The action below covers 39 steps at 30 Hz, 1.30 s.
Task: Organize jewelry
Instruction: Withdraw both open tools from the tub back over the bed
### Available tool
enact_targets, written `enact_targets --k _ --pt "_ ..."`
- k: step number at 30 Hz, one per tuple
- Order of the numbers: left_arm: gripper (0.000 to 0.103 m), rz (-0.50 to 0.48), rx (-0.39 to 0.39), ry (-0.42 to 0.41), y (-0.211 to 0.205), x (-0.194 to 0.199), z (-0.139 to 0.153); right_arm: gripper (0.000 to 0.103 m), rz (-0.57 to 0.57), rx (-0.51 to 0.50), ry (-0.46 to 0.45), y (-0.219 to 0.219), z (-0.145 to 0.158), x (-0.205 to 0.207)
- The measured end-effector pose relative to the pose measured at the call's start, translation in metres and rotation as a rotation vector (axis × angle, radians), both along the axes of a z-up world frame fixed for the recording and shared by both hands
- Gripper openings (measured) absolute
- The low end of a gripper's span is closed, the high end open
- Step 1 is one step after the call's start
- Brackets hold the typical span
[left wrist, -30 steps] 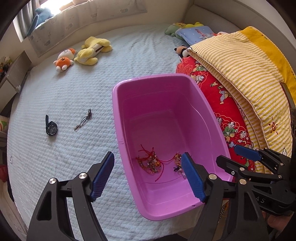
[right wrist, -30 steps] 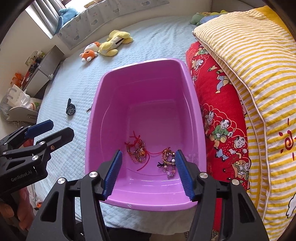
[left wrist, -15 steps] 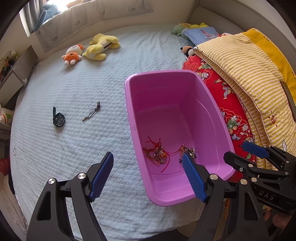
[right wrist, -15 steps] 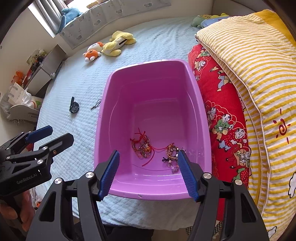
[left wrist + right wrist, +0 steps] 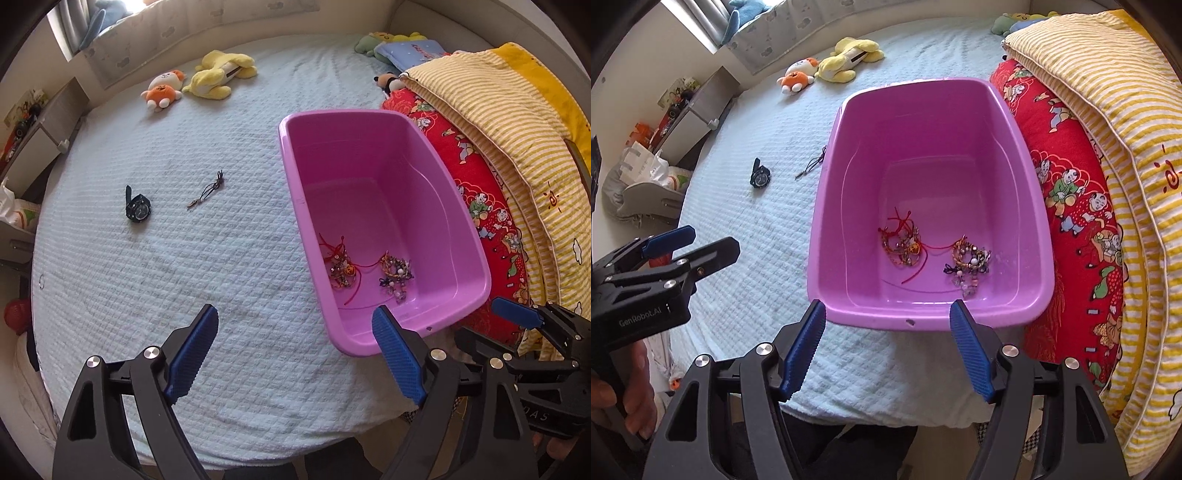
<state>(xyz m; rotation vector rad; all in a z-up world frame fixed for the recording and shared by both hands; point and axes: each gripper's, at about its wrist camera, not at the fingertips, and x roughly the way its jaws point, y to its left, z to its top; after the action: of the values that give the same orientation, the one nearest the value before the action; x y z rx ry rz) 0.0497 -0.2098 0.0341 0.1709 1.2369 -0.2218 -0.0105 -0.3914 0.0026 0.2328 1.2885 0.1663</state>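
Left tool (image 5: 295, 328): blue ribbed pads spread wide, nothing between them, above the pale blue quilted bedspread (image 5: 155, 280). Right tool (image 5: 888, 325): likewise spread and empty, at the near rim of the purple plastic tub (image 5: 923, 321).

Tub contents, near end: red-cord beaded bracelet (image 5: 901, 245) and gold-and-purple beaded bracelet (image 5: 967, 258), just apart.

Left view only shows in full, left of the tub on the bedspread: black wristwatch (image 5: 137, 208) and thin dark cord necklace (image 5: 208, 190), near each other. Right view alone reads "GenRobot.AI" on the left tool's body.

Beyond: red printed quilt (image 5: 1071, 206), yellow striped blanket (image 5: 1115, 88), orange-and-white plush toy (image 5: 162, 88), yellow plush toy (image 5: 221, 72), padded headboard.
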Motion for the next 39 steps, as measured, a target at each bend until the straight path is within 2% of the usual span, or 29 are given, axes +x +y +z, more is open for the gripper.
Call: enact_targets --k 4,10,16,22,25,27,30,33,39 --pt "0.084 0.006 0.04 0.035 0.014 -0.014 -0.013 0.067 0.058 0.013 0.042 0.016 -0.016 -0.011" --pt "0.084 0.057 0.066 0.037 0.055 -0.026 -0.011 0.067 0.148 0.012 0.056 0.052 -0.019 -0.008" --pt "0.084 0.129 0.046 0.042 0.12 -0.031 -0.007 0.069 0.191 0.005 0.035 0.1 -0.012 0.001" --pt "0.084 0.173 0.024 0.023 0.197 -0.029 -0.007 0.069 0.22 -0.019 0.056 0.17 -0.015 0.01" --pt "0.084 0.185 0.039 0.009 0.241 -0.024 -0.008 0.069 0.164 0.013 0.081 0.199 -0.016 0.016" --pt "0.084 0.199 0.019 0.009 0.27 -0.019 -0.011 0.069 0.119 0.037 0.091 0.218 -0.017 0.02" --pt "0.084 0.214 0.012 -0.002 0.308 -0.01 -0.018 0.069 0.068 0.02 0.086 0.249 -0.021 0.025" --pt "0.084 0.202 0.024 -0.023 0.336 -0.001 -0.027 0.069 0.001 0.009 0.072 0.27 -0.024 0.033" --pt "0.085 0.196 -0.013 -0.052 0.371 0.023 -0.044 0.069 -0.105 -0.004 0.034 0.299 -0.03 0.049"
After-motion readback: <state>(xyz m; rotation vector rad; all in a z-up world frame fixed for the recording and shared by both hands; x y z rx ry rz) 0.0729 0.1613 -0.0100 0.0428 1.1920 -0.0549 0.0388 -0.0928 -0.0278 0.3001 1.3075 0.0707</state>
